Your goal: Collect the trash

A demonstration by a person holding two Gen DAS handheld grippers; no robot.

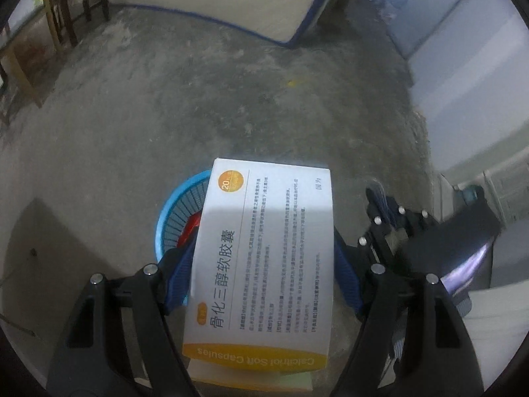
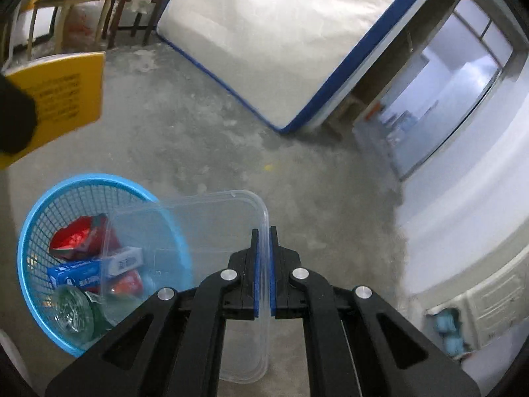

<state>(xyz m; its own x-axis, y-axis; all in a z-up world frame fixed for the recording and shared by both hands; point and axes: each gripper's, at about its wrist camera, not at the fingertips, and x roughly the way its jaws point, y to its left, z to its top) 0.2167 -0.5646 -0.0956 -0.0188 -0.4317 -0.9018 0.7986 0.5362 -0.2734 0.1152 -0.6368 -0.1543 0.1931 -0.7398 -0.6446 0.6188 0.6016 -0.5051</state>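
Both grippers carry trash to the bin (image 2: 29, 241), which sits on the floor (image 1: 231, 99) and already holds wrappers and small boxes.

The left gripper (image 1: 261, 264) clamps a medicine box (image 1: 264, 251), hanging above the bin at its 12 o'clock; it likely needs only to spread.

The right gripper (image 2: 263, 274) pinches a clear tub (image 2: 211, 221) by its rim at the bin's 3 o'clock edge, tilted inward; it must shift left before release.

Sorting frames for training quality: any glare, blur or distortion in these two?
Left wrist: dim, soft focus; medicine box fills the centre, hiding most of the blue basket. Right wrist: mattress glares white, window overexposed, fisheye bends edges; clear container stays legible.
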